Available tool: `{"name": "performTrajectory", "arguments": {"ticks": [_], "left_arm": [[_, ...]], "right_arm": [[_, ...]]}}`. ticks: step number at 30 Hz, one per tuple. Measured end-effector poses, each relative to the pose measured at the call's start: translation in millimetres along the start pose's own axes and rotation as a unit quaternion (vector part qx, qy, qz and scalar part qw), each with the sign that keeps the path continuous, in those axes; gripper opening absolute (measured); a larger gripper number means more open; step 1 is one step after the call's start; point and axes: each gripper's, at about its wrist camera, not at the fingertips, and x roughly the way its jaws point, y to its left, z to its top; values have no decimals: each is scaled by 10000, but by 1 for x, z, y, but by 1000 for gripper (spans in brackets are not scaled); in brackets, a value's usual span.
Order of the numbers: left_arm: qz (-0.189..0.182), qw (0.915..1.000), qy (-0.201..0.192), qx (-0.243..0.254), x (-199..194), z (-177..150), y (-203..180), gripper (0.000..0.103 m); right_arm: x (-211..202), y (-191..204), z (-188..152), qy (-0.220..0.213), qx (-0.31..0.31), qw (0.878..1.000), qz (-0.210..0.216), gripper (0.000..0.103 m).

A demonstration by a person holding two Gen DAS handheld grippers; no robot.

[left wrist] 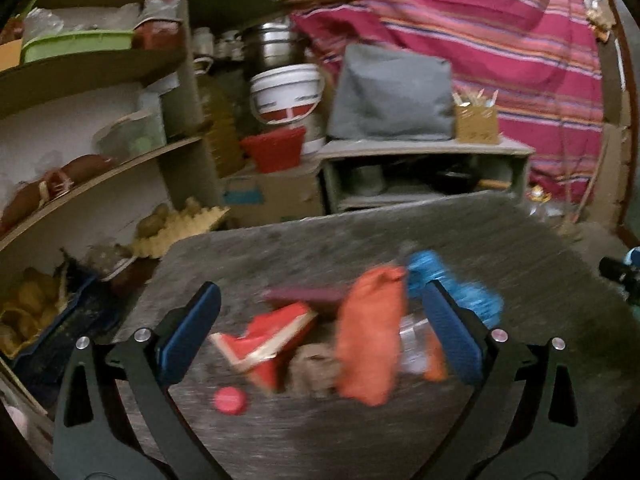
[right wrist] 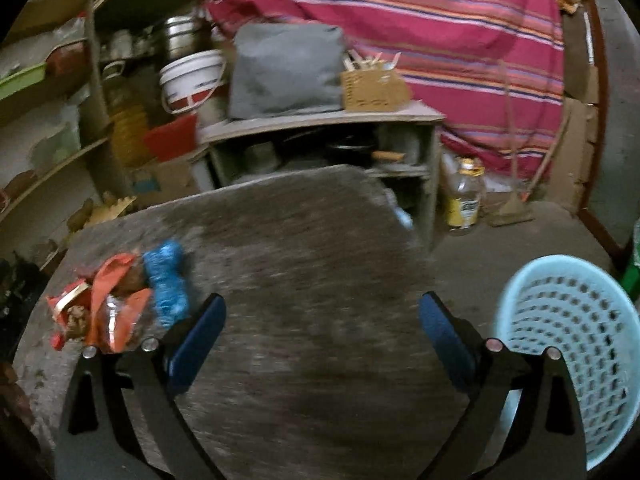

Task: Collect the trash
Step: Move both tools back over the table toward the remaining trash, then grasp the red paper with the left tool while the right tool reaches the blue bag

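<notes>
A heap of trash lies on the grey table (left wrist: 320,248): an orange wrapper (left wrist: 370,336), a red carton (left wrist: 272,340), a crumpled blue wrapper (left wrist: 452,280), a brown lump (left wrist: 314,372) and a red bottle cap (left wrist: 230,400). My left gripper (left wrist: 320,332) is open, its fingers either side of the heap, holding nothing. In the right wrist view the same heap (right wrist: 116,308) lies at the table's left. My right gripper (right wrist: 320,336) is open and empty over bare table (right wrist: 312,240). A light blue perforated basket (right wrist: 576,352) stands at the right, off the table's edge.
Shelves (left wrist: 92,152) with food and boxes stand at the left. A low cabinet (right wrist: 320,148) with a grey bag (right wrist: 288,72) is behind the table. A bottle (right wrist: 466,196) stands on the floor. A striped pink cloth (right wrist: 420,32) hangs behind.
</notes>
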Motion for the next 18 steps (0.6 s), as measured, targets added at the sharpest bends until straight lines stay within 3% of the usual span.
{"name": "performTrajectory", "arguments": {"ticks": [3, 8, 15, 18], "left_arm": [[-26, 9991, 403, -153, 22, -11, 28, 98], [32, 9972, 671, -331, 45, -22, 62, 97], [-51, 9952, 966, -158, 74, -36, 68, 97], [-117, 9926, 1206, -39, 87, -42, 63, 82]], "right_arm": [[12, 28, -1, 76, -87, 9999, 98, 99], [25, 60, -3, 159, -228, 9996, 102, 99], [40, 93, -5, 317, -413, 9986, -6, 99], [47, 102, -5, 354, -363, 9987, 103, 99]]}}
